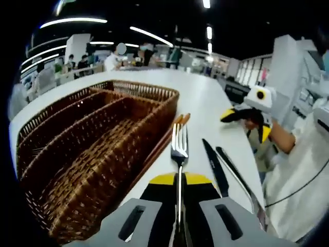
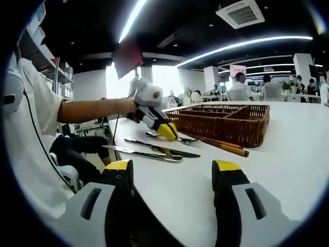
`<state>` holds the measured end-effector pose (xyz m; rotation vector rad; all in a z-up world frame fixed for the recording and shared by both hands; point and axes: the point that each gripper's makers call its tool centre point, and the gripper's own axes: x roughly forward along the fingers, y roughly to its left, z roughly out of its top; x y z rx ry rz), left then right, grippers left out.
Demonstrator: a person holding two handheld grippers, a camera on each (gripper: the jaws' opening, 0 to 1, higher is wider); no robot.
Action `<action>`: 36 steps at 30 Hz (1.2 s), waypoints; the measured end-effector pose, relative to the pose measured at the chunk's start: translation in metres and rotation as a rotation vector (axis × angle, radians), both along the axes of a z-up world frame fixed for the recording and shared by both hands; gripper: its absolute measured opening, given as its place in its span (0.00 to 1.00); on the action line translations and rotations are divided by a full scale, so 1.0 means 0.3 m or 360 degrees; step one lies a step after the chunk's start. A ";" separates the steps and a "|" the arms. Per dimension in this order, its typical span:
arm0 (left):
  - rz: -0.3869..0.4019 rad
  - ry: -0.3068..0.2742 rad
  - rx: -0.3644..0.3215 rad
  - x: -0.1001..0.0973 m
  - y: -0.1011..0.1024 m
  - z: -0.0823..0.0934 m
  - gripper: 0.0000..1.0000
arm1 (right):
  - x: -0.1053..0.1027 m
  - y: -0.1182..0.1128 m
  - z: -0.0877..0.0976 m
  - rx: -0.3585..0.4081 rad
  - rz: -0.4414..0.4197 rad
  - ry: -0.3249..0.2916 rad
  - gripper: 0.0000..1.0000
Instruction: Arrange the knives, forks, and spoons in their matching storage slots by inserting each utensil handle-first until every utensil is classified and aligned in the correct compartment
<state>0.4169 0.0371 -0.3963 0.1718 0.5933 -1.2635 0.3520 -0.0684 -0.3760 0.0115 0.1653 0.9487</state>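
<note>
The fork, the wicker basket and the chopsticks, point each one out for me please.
fork (image 1: 179, 141): left gripper view, on its tines.
wicker basket (image 1: 169, 95): left gripper view, on its far rim.
chopsticks (image 2: 226, 147): right gripper view, on the shafts lying beside the basket.

Lighting: long ceiling strip lights (image 1: 149, 35) against a dark ceiling, bright and even, with a blown-out window (image 2: 167, 80) behind the person's arm in the right gripper view; the white counter (image 1: 205, 98) shows a soft sheen and faint shadows under the cutlery. Picture quality: strong fisheye bending at the edges, straight lamps curving into arcs. Focus: near objects fairly sharp, with the fork (image 1: 179, 149) tines glinting; distant people and furniture soft and smeared.
</note>
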 end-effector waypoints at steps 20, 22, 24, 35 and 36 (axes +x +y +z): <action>0.0004 -0.0151 0.0030 0.113 0.058 0.191 0.03 | 0.005 0.014 -0.012 0.0025 -0.0010 0.0016 0.63; 0.0021 -0.0174 0.0028 0.156 0.068 0.196 0.03 | 0.009 0.014 -0.010 0.0049 -0.0010 0.0022 0.63; 0.0026 -0.0140 0.0026 0.168 0.072 0.197 0.03 | 0.009 0.016 -0.011 0.0043 -0.0005 0.0019 0.63; 0.0021 -0.0260 0.0194 0.257 0.121 0.312 0.03 | 0.018 0.019 -0.009 0.0024 0.0018 0.0011 0.63; 0.0024 -0.0293 0.0207 0.273 0.129 0.325 0.03 | 0.020 0.015 -0.008 0.0021 0.0017 0.0007 0.63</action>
